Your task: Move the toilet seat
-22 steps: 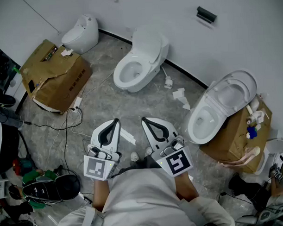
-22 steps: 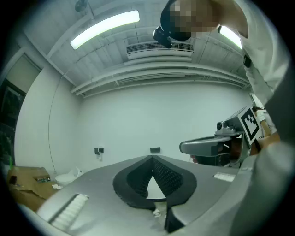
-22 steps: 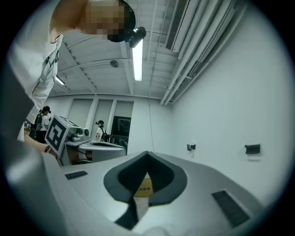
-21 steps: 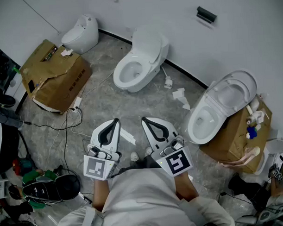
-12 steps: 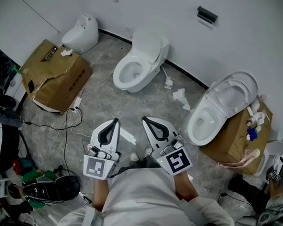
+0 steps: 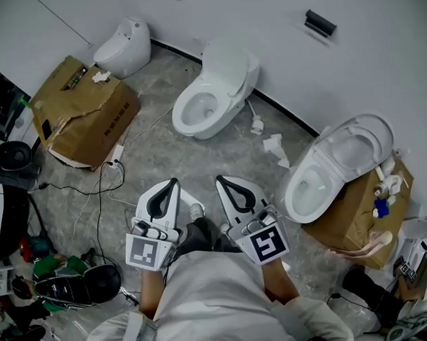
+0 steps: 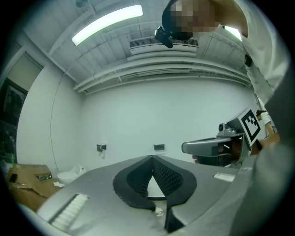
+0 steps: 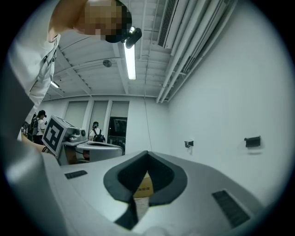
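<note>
Broadly, a grey stone-patterned floor (image 6: 164, 154) fills the head view, meeting a white wall (image 6: 264, 18) along a dark skirting line. A torn cardboard box (image 6: 82, 111) lies at the left, and a second box (image 6: 355, 217) stands at the right edge.

Three white toilets stand near the wall. The middle toilet (image 6: 211, 89) is against it, bowl towards the person. The right toilet (image 6: 315, 184) stands touching the second box, and its toilet seat (image 6: 356, 144) is tilted up off the bowl, leaning back towards the wall. A smaller closed toilet (image 6: 122, 47) sits in the far left corner, just beside the torn box.

The person (image 6: 218, 299), in a pale top, stands well apart from all three toilets and holds both tools low in front of the body, side by side, pointing at the floor between the middle and right toilets.

The left tongs (image 6: 173, 183) are pressed together with nothing between them; their own view (image 7: 152, 157) shows the dark pads meeting at the tip. The right tongs (image 6: 221, 180) are likewise pressed together and empty (image 8: 147, 152).

Crumpled paper scraps (image 6: 274, 147) lie on the floor between the middle and right toilets, and a thin black cable (image 6: 99, 191) trails across the floor at the left.
</note>
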`<state>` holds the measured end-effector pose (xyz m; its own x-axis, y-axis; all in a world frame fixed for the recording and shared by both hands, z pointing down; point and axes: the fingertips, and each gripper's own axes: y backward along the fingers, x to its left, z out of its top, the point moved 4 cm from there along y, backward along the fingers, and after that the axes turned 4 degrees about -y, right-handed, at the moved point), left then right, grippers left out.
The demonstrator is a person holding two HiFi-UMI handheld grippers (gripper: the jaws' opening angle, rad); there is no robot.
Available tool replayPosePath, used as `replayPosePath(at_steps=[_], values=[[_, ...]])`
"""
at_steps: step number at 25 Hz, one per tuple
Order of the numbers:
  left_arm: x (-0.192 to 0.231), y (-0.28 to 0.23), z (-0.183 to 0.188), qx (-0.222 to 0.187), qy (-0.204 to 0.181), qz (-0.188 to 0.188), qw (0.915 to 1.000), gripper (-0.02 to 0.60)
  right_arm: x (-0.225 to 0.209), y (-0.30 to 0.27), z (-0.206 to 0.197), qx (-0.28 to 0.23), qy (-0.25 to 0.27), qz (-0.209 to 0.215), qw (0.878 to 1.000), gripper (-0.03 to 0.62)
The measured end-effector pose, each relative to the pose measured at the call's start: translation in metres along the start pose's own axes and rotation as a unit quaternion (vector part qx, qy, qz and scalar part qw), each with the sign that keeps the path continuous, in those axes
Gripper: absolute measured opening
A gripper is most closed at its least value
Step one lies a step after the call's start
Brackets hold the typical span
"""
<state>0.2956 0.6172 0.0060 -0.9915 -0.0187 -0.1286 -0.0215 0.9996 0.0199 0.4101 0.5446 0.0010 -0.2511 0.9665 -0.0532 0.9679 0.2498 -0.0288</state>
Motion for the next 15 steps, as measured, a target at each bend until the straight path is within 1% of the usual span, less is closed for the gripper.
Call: replayPosePath(at_steps=[6,11,15], values=[[0.050,-0.031,-0.013,0.002,0.007,-0.013,0.9999,0.000,-0.016,-0.057,-0.004,0.003,-0.001,-0.011,1.000,0.000],[0.092,-0.059,-0.025,0.002,-0.004,-0.033,0.9994,0.000,-0.031,-0.104,-0.006,0.003,0.003,-0.023,1.000,0.000],[0.127,-0.077,-0.030,-0.003,0.001,-0.044,0.9990,0.000,-0.038,-0.139,-0.006,0.002,0.008,-0.032,0.999,0.000]])
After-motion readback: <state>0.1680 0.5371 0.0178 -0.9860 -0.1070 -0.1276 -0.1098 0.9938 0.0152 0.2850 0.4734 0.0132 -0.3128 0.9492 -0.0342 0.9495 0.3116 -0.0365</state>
